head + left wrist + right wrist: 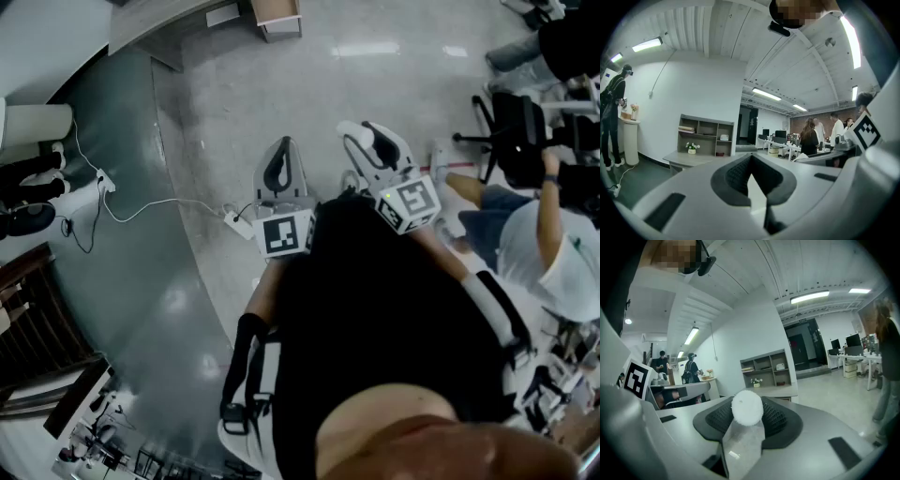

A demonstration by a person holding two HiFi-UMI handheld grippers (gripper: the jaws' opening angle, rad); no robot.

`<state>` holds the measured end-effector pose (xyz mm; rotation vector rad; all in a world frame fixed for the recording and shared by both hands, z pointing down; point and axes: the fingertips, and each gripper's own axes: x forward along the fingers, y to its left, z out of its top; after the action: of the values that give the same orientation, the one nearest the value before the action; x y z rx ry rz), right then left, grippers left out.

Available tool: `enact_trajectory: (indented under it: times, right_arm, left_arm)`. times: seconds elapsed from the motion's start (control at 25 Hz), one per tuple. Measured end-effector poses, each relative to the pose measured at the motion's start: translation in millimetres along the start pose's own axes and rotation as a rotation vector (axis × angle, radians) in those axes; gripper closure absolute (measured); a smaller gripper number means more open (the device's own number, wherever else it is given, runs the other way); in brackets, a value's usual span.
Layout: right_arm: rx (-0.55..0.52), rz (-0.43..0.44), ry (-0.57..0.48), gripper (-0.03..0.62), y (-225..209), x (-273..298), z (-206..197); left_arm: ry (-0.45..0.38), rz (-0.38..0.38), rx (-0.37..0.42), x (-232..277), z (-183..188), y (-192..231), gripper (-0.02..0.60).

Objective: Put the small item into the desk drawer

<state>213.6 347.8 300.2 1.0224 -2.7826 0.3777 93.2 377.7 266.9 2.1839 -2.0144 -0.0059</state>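
Note:
A small white fluffy ball (pixel 747 409) sits between the dark ribbed pads of my right gripper (pixel 747 414), which is shut on it. In the head view that right gripper (pixel 372 139) is held out ahead of the person's chest, above the floor. Beside it, my left gripper (pixel 280 157) is also held out, and its pads (pixel 736 176) meet at the tip with nothing between them. A grey desk (pixel 777 391) with a shelf unit (pixel 766 365) behind it stands some way ahead. The left gripper view shows the same desk (pixel 686 159). No drawer can be made out.
A white cable and power strip (pixel 234 223) lie on the floor just ahead of the left gripper. A seated person (pixel 539 244) and an office chair (pixel 514 127) are at the right. A standing person (pixel 613 117) and a white pedestal (pixel 630 140) are far left.

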Motion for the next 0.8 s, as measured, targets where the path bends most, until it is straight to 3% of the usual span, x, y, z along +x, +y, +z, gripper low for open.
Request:
enact_trajectory:
  times: [0.8]
  right_arm:
    - [0.0, 0.005, 0.0, 0.428, 16, 6, 0]
  left_arm:
    - [0.001, 0.001, -0.016, -9, 1, 15, 0.584]
